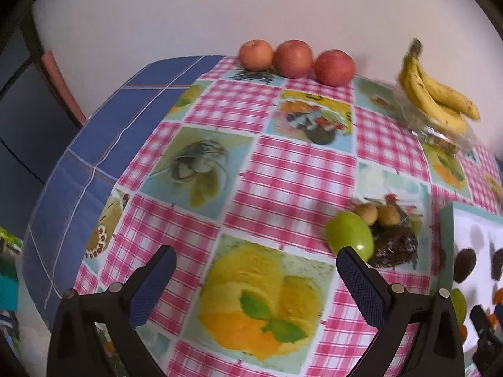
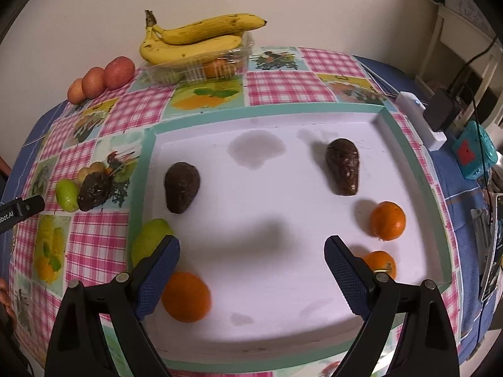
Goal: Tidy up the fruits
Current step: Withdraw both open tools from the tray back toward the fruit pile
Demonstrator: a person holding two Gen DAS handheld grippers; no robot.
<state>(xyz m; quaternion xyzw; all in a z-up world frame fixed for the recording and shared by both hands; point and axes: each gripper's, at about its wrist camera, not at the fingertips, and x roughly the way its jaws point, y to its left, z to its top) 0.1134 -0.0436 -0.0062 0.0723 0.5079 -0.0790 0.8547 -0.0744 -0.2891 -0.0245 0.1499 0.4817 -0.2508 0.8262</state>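
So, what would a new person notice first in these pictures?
Probably the white tray under the open right gripper, holding two dark avocados and three oranges. Next, the bananas on a clear box by the wall, beside three red apples in a row.

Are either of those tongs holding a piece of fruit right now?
No. Both the left tongs and the right tongs stand wide open with nothing between them; the fruit lies loose on the tablecloth and white tray.

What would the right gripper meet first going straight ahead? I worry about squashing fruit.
Probably bare tray floor: the open right gripper points between the oranges, nothing between its fingers, though depth is unclear.
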